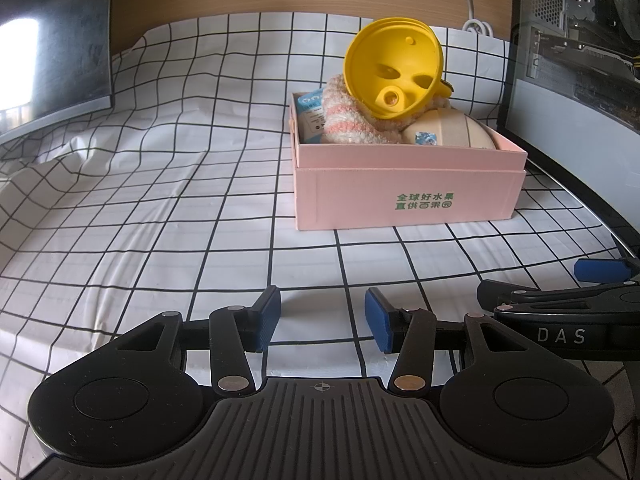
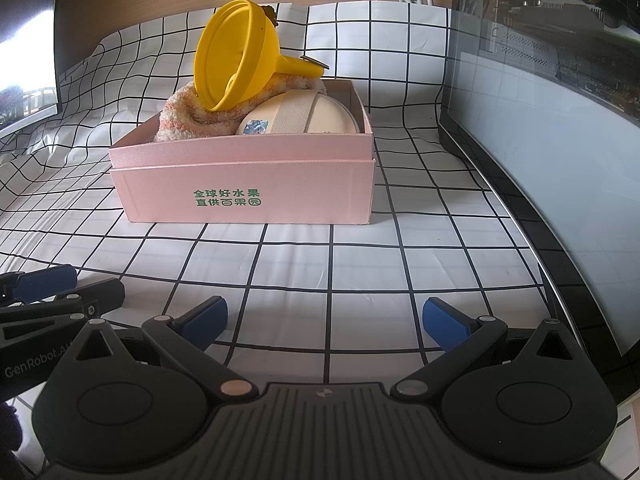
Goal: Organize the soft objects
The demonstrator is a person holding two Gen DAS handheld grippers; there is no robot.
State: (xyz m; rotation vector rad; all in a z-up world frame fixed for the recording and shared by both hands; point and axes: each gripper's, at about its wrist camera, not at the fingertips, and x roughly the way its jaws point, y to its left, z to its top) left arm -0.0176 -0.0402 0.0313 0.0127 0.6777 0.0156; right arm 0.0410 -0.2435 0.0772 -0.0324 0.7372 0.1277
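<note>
A pink box [image 1: 408, 196] [image 2: 248, 192] with green print stands on the checked cloth. It holds a fluffy pink-and-white striped sock [image 1: 348, 120] [image 2: 192, 116], a beige round puff [image 1: 456, 128] [image 2: 304, 116], a blue-and-white packet [image 1: 310, 114] and a yellow funnel [image 1: 394, 74] [image 2: 232, 56] leaning on top. My left gripper [image 1: 322, 320] is open and empty, low over the cloth in front of the box. My right gripper [image 2: 324, 320] is open wide and empty, beside the left one.
A dark monitor [image 1: 52, 40] stands at the left. A computer case with a glass panel [image 2: 552, 100] stands at the right. A white cable [image 1: 468, 0] hangs on the wooden back wall. The checked cloth [image 1: 160, 200] is wrinkled at the left.
</note>
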